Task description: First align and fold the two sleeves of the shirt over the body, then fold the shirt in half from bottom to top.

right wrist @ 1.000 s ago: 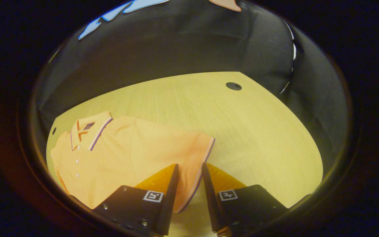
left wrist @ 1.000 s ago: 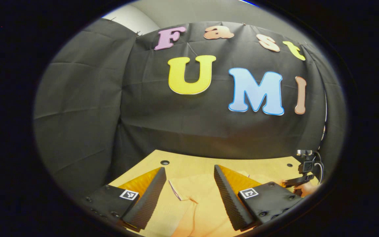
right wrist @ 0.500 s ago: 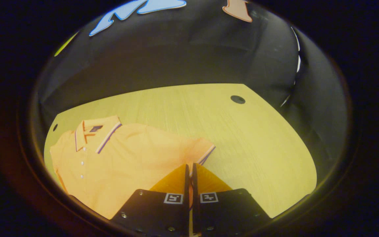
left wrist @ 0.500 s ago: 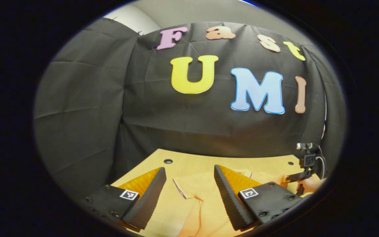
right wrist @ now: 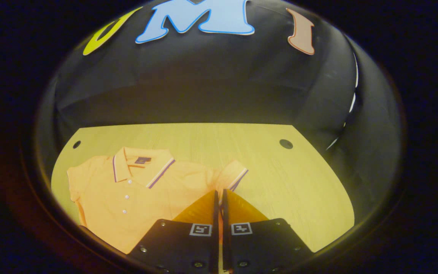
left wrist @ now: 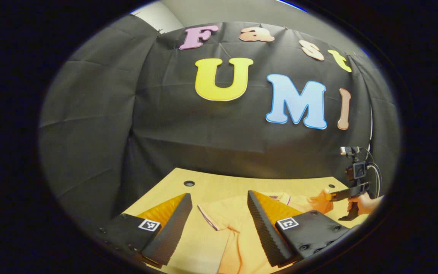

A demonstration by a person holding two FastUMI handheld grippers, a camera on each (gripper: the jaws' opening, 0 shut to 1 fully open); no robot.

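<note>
An orange polo shirt (right wrist: pixel 135 198) lies face up on the wooden table (right wrist: pixel 280 182), collar toward the back wall. My right gripper (right wrist: pixel 219 195) is shut on the shirt's striped-cuff sleeve (right wrist: pixel 234 176) and holds it lifted off the table. In the left gripper view the shirt (left wrist: pixel 230 224) lies below my open left gripper (left wrist: pixel 219 199), whose fingers straddle the other sleeve's cuff (left wrist: pixel 207 219) without touching it. Farther right in that view the right gripper (left wrist: pixel 331 196) shows in a hand (left wrist: pixel 363 205), pinching the raised sleeve (left wrist: pixel 319 201).
Black cloth walls close the table in at the back and both sides. Round holes (right wrist: pixel 286 144) sit near the table's far corners. Bare tabletop stretches to the right of the shirt in the right gripper view.
My right gripper closed on the sleeve and raised it, tilting up so more of the wall shows. The left gripper stayed open and shifted slightly.
</note>
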